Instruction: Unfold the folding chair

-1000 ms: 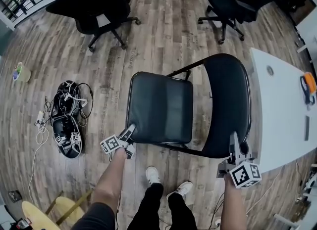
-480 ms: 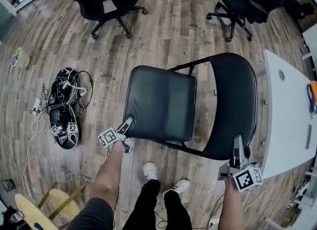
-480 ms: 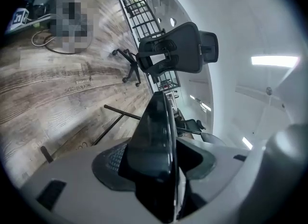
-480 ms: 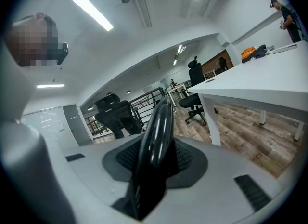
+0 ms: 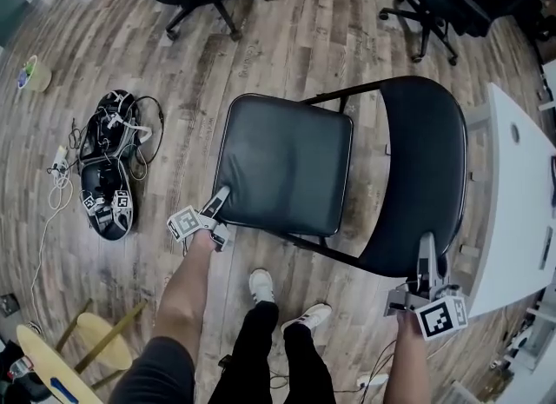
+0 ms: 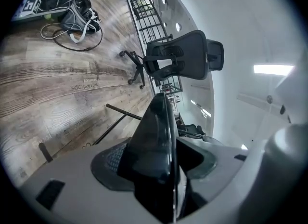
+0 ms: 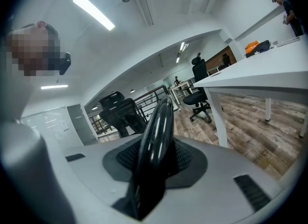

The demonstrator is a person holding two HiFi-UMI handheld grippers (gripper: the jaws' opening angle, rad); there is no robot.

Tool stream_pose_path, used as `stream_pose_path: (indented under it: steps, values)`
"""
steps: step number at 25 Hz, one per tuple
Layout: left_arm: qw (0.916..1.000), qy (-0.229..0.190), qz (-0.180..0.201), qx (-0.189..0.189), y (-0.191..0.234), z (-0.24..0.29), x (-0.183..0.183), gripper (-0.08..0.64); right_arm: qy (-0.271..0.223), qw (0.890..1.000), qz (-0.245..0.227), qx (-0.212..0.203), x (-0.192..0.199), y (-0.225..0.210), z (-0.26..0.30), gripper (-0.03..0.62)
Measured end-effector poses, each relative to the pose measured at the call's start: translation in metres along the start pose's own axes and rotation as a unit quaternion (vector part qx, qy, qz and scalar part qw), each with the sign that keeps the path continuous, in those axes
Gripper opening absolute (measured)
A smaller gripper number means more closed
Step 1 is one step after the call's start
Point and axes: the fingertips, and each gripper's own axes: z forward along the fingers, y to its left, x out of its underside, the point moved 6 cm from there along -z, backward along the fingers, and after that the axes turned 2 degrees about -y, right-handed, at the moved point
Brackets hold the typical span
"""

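Chair [image 5: 417, 168] stands unfolded on the wood floor [image 5: 347, 46], just beside the white table [image 5: 512, 211]. Its long axis is seen running left to right in the head view: the seat [image 5: 282, 168] front points left, the backrest [image 5: 426, 220] is at the right.

Left gripper [image 5: 219, 197]: set at the seat's near left corner, jaws opening, seat edge between them.

Right gripper [image 5: 426, 253]: pinched on the backrest's near rim.

Against one second ago: the seat is seen broader and flatter. Both grippers are found at the same spots on the chair.
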Motion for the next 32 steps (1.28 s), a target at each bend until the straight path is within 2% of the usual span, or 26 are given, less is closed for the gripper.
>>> stream_pose_path:
  steps: [2,6,9,11,13,16,19,21,23,26,27,29,30,31,32]
  values:
    - [0.9999,-0.002,-0.005,0.011,0.008,0.000,-0.004,0.252,-0.001,1.000,-0.002,-0.009,0.006,0.007,0.003,0.126]
    - [0.9997,-0.007,-0.020,0.010,0.027,-0.001,-0.003,0.253,-0.001,1.000,-0.011,-0.017,0.012,0.015,0.009,0.126]
    - [0.9995,-0.010,-0.027,0.016,0.024,-0.001,-0.001,0.253,-0.001,1.000,-0.004,-0.013,0.015,0.014,0.009,0.118]
    - [0.9997,-0.014,-0.011,0.014,0.024,-0.001,-0.005,0.254,-0.007,1.000,-0.014,-0.013,0.017,0.016,0.011,0.118]
    - [0.9993,-0.021,0.029,-0.009,0.030,-0.006,-0.009,0.267,-0.015,0.999,-0.036,-0.001,0.019,0.016,0.010,0.126]
    - [0.9979,-0.041,0.029,-0.041,0.035,-0.021,-0.010,0.297,-0.015,0.997,-0.064,0.029,0.018,0.018,0.005,0.226]
    - [0.9903,-0.073,0.066,-0.098,0.029,-0.057,-0.025,0.296,-0.012,0.993,-0.109,0.044,0.009,0.021,-0.007,0.244]
    - [0.9825,-0.079,0.119,-0.119,0.005,-0.088,-0.039,0.296,-0.016,0.989,-0.136,0.059,0.001,0.024,-0.021,0.244]
    - [0.9740,-0.047,0.190,-0.114,-0.034,-0.113,-0.042,0.290,-0.023,0.984,-0.159,0.078,-0.010,0.031,-0.038,0.244]
    - [0.9499,-0.006,0.292,-0.111,-0.111,-0.151,-0.025,0.217,-0.024,0.978,-0.188,0.085,-0.028,0.054,-0.077,0.244]
    - [0.9418,-0.008,0.318,-0.107,-0.143,-0.162,-0.023,0.200,-0.024,0.977,-0.196,0.077,-0.035,0.066,-0.088,0.242]
    - [0.9237,-0.021,0.371,-0.094,-0.216,-0.173,-0.023,0.087,-0.033,0.975,-0.211,0.053,-0.052,0.094,-0.105,0.228]
    - [0.9125,-0.025,0.399,-0.085,-0.256,-0.175,-0.019,0.068,-0.040,0.974,-0.219,0.042,-0.061,0.108,-0.114,0.192]
    - [0.9004,-0.023,0.428,-0.077,-0.294,-0.178,-0.010,0.014,-0.044,0.973,-0.226,0.031,-0.069,0.121,-0.126,0.114]
    - [0.8883,-0.016,0.453,-0.071,-0.327,-0.185,0.005,0.005,-0.043,0.972,-0.231,0.019,-0.074,0.132,-0.142,0.044]
